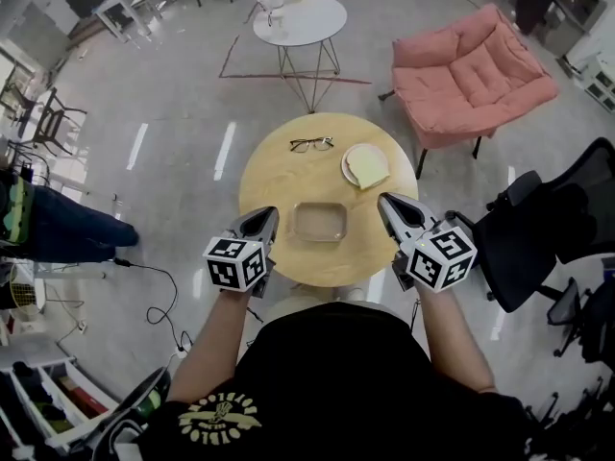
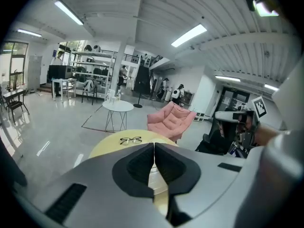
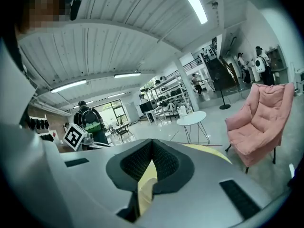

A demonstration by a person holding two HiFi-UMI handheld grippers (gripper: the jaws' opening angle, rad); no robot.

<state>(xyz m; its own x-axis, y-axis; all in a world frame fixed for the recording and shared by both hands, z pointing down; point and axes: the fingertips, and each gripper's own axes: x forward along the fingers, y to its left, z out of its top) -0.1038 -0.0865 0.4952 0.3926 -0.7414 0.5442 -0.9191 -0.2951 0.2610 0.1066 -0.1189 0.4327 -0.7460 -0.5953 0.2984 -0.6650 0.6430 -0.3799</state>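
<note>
Left gripper (image 1: 268, 216): jaws pressed together with nothing between them, over the 8 o'clock edge of the round wooden table (image 1: 279, 171).
Right gripper (image 1: 385, 201): jaws likewise together and empty, at the table's 4 o'clock edge.
Tray (image 1: 320, 221): a shallow rectangular dish just 6 o'clock of the table's centre, between the two grippers and touching neither.
Handling: it looks stiff, light and smooth, perhaps slippery. A short rim wall seems the best hold, since the flat base offers no purchase.
Plate (image 1: 348, 168): at 2 o'clock on the table and apart from the tray, carrying a slice of bread (image 1: 370, 166) that is likely soft and easily dented.
Glasses (image 1: 311, 144): at 12 o'clock, thin-framed and probably fragile.
In the way: nothing stands between either gripper and the tray.
Beyond: a black office chair (image 1: 533, 233) at 3 o'clock, a pink armchair (image 1: 471, 70) at 1 o'clock and a white table (image 1: 307, 22) at 12 o'clock.
</note>
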